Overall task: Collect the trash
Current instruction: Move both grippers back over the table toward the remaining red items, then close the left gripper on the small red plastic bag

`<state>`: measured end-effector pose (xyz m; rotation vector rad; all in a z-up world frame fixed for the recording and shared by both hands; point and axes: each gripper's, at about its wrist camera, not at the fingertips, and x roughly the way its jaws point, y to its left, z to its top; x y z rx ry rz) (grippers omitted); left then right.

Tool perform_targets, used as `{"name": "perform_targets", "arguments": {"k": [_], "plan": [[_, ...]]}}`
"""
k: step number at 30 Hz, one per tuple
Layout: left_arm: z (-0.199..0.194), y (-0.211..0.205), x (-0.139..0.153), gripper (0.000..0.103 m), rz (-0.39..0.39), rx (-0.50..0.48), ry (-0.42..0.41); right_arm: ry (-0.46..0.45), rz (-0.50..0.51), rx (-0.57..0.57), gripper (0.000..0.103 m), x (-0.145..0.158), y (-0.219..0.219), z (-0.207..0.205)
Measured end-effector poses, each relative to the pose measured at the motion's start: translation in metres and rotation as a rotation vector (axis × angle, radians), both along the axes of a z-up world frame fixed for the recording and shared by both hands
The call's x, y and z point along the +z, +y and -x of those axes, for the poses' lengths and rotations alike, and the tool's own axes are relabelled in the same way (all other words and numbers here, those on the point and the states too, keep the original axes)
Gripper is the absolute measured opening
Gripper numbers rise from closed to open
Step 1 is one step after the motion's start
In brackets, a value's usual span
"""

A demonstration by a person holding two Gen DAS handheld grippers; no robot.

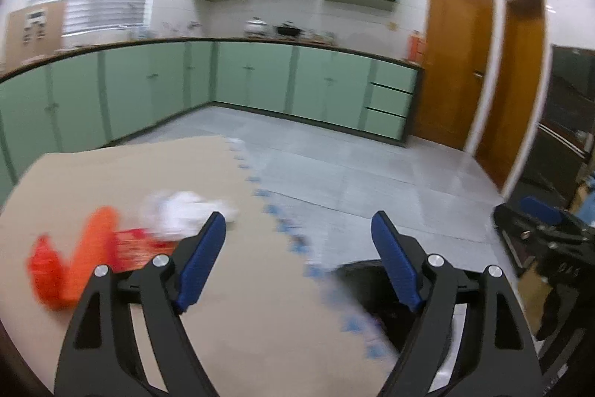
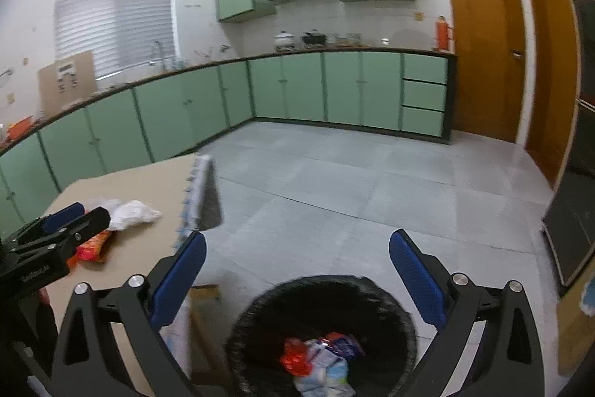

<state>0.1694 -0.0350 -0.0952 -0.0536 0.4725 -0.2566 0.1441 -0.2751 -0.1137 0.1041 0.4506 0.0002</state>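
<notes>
My left gripper [image 1: 297, 229] is open and empty above the beige table [image 1: 238, 285]. To its left lie a crumpled white tissue [image 1: 182, 214], a red wrapper [image 1: 132, 248] and an orange wrapper [image 1: 74, 266], all blurred. My right gripper [image 2: 297, 248] is open and empty, held above a black-lined trash bin [image 2: 319, 333] on the floor. Inside the bin lie red, blue and white wrappers [image 2: 323, 356]. The left gripper [image 2: 74, 218] also shows at the left of the right wrist view, over the white tissue [image 2: 130, 211] and red wrapper [image 2: 95, 244].
The bin [image 1: 368, 285] stands beside the table's right edge. Grey floor tiles [image 2: 334, 181] stretch to green cabinets [image 2: 297, 88]. Wooden doors [image 2: 483, 43] stand at the right. A dark appliance [image 2: 572, 229] is at the far right.
</notes>
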Motion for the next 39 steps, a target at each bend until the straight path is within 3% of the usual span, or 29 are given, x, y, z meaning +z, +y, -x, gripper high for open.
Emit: {"name": "perform_targets", "arguments": {"k": [7,13,18,34,39], "plan": [[0.018,0.082,0.004,0.078,-0.064,0.191,-0.030,-0.030,0.011,0.157,0.097,0.002,0.083,-0.020],[0.020,0.153,-0.001,0.078,-0.058,0.334,0.003,-0.041,0.022,0.260,0.097,-0.003,0.147,-0.034],[0.009,0.191,-0.007,0.078,-0.040,0.395,0.055,-0.054,0.017,0.312,0.097,-0.007,0.185,-0.043],[-0.023,0.208,-0.035,0.078,-0.030,0.395,0.180,0.008,0.024,0.340,0.097,-0.027,0.229,-0.061],[-0.028,0.210,-0.040,0.067,-0.008,0.394,0.221,0.020,0.047,0.354,0.097,-0.030,0.233,-0.060]]}}
